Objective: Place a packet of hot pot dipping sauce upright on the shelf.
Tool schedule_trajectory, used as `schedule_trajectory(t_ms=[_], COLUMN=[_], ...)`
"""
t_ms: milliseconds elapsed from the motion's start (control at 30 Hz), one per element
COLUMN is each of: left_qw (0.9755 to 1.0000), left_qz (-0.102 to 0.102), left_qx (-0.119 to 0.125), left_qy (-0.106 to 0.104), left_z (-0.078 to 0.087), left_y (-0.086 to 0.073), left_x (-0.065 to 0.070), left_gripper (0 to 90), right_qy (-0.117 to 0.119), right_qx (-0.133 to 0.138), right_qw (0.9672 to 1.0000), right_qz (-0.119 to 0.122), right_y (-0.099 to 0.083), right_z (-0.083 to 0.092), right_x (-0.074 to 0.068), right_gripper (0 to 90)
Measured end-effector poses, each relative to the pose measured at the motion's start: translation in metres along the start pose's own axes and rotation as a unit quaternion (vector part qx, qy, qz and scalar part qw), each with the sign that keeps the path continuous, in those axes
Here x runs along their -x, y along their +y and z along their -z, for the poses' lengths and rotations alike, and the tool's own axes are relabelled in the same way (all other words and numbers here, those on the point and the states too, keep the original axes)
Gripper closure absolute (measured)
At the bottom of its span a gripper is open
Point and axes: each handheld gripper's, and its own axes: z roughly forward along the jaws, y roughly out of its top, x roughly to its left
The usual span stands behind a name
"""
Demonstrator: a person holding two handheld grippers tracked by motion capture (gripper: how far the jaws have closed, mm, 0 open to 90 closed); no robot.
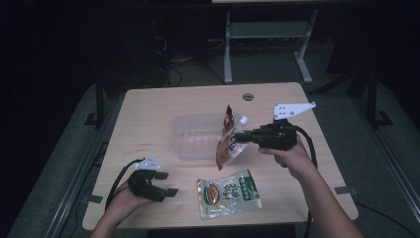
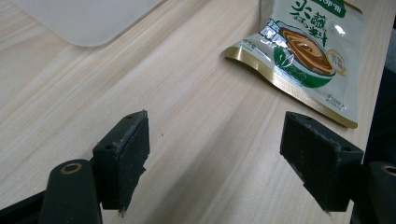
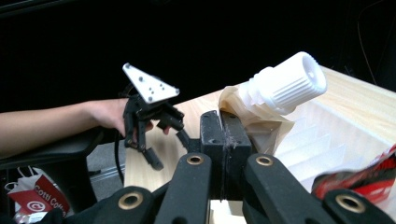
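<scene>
My right gripper [image 1: 236, 137] is shut on a spouted pouch [image 1: 230, 146] and holds it in the air over the right end of a clear plastic bin [image 1: 195, 139]. In the right gripper view the jaws [image 3: 225, 135] pinch the pouch just below its white screw cap [image 3: 289, 84]. A green sauce pouch [image 1: 229, 192] lies flat on the table near the front edge. My left gripper [image 1: 167, 183] rests low at the front left, open, with bare wood between its jaws [image 2: 215, 154]. The green pouch [image 2: 308, 51] lies ahead of it to the right.
A red packet [image 1: 228, 116] stands up at the bin's right end, beside the held pouch. A corner of the bin [image 2: 88, 18] lies ahead of my left gripper. A cable port [image 1: 248, 96] sits at the table's far edge. Dark floor and desk legs lie beyond.
</scene>
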Motion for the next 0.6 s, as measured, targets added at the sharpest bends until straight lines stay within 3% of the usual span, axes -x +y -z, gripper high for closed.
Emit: schedule_trajectory(t_ms=[600], left_qw=[1.0], left_qz=[-0.002], left_qx=[0.0], left_qy=[-0.002], left_z=[-0.001], left_y=[0.0], left_x=[0.0], left_gripper=[23.8], right_qy=[-0.021], right_qx=[-0.006], right_qw=[0.9998], right_qz=[-0.003], right_y=[0.03], right_z=[-0.027], right_x=[0.026], right_gripper=[89.6])
